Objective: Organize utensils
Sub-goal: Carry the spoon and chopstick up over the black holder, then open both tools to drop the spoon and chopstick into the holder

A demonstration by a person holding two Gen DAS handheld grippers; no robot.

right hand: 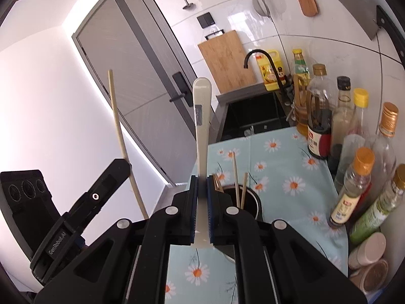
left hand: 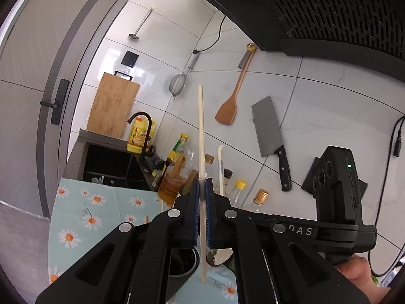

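My left gripper (left hand: 202, 186) is shut on a pale wooden chopstick (left hand: 201, 131) and holds it upright above a dark utensil cup (left hand: 182, 269). The same chopstick (right hand: 119, 124) and the left gripper (right hand: 127, 167) show at the left of the right wrist view. My right gripper (right hand: 201, 183) is shut on a white spoon (right hand: 201, 116), held upright, handle up, beside the dark cup (right hand: 250, 202). The cup holds several chopsticks (right hand: 236, 179). In the left wrist view the spoon (left hand: 220, 167) stands just right of my fingers.
A daisy-print cloth (right hand: 278, 167) covers the counter. Sauce and oil bottles (right hand: 320, 116) line the right wall. A black sink (right hand: 253, 116) with a black faucet (right hand: 263, 60) lies beyond. A cutting board (left hand: 114, 103), strainer (left hand: 178, 83), wooden spatula (left hand: 231, 101) and cleaver (left hand: 269, 134) hang on the tiled wall.
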